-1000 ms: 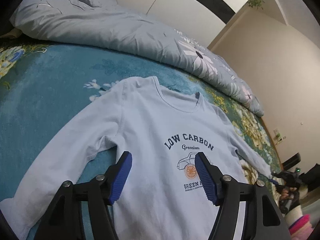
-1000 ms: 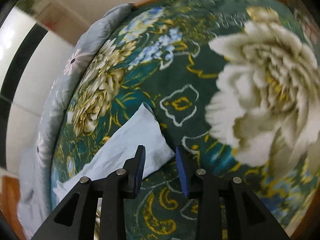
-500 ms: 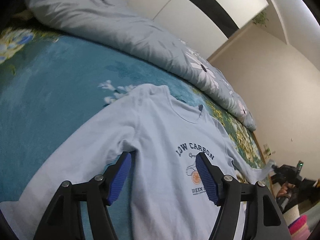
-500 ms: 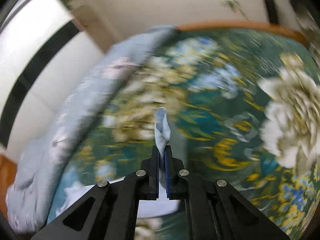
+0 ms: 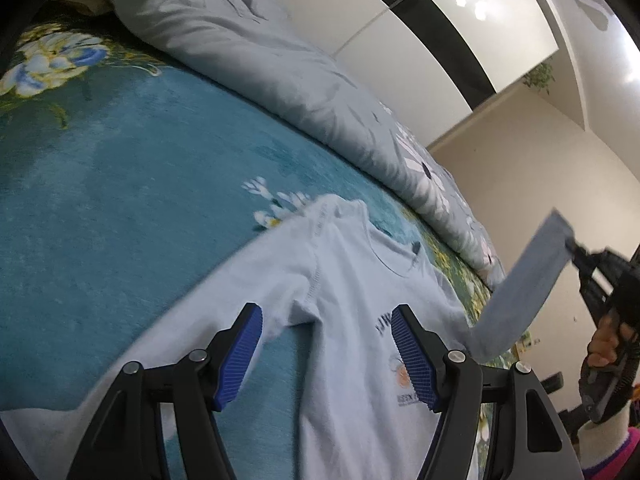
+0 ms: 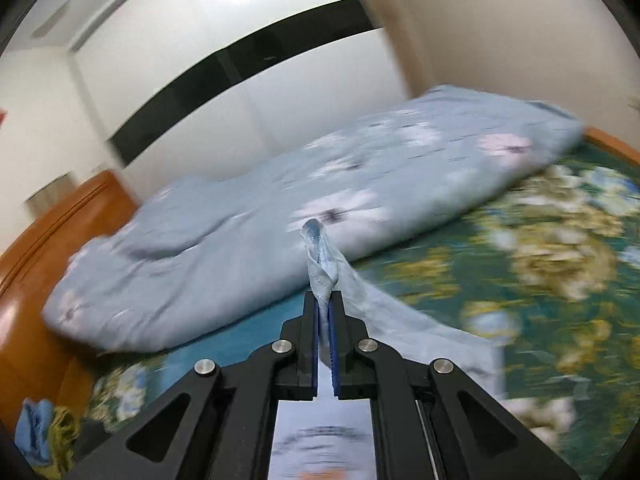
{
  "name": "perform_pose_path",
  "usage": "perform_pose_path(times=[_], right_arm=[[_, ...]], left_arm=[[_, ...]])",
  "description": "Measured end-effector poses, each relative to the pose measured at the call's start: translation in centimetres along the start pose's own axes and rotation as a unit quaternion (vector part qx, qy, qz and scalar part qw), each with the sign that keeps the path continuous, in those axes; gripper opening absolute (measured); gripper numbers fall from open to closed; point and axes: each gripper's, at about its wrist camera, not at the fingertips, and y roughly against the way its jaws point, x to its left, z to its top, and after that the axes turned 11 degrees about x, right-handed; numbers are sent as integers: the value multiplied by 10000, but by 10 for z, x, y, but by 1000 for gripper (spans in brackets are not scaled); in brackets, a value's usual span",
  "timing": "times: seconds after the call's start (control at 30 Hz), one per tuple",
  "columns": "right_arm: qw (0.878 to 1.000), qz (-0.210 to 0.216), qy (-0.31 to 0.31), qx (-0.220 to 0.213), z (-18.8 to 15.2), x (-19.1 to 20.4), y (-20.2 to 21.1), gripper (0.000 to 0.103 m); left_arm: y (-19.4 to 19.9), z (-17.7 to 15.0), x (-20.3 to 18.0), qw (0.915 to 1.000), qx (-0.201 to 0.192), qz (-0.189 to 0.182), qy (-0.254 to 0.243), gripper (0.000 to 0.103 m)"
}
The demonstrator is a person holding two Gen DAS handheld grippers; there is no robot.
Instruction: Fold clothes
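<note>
A pale blue long-sleeve shirt (image 5: 352,320) with a chest print lies face up on the teal floral bedspread (image 5: 120,184). My left gripper (image 5: 326,344) is open and empty, hovering over the shirt's near armpit. My right gripper (image 6: 324,312) is shut on the cuff of the shirt's far sleeve (image 6: 320,256). It shows in the left wrist view (image 5: 570,246) holding that sleeve (image 5: 520,292) lifted high off the bed.
A grey-blue flowered duvet (image 5: 280,76) is bunched along the far side of the bed, also in the right wrist view (image 6: 280,216). An orange wooden bed frame (image 6: 48,240) borders the left. A white wardrobe (image 5: 420,24) stands behind.
My right gripper closed on the sleeve cuff and raised it off the bed, swinging toward the duvet. My left gripper dropped lower and shifted toward the shirt's near sleeve.
</note>
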Motion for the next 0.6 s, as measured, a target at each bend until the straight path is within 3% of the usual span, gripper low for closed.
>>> perform_pose_path(times=[0.13,0.37,0.5,0.6], right_arm=[[9974,338,431,469,-33,55,-59,4],[9787,359,611,1928,-128,82,-180,5],[9682,279,970,2289,-154,90,-201,6],[9588,303,1284,2514,-162,97,-201,14]], left_arm=[[2,4,13,9997,-36,105,195,71],[-1,6,30,9988,105,14,485,71],[-1,5,30,9988,137,31,474,71],[-4,4,31,9987,210,62,467,71]])
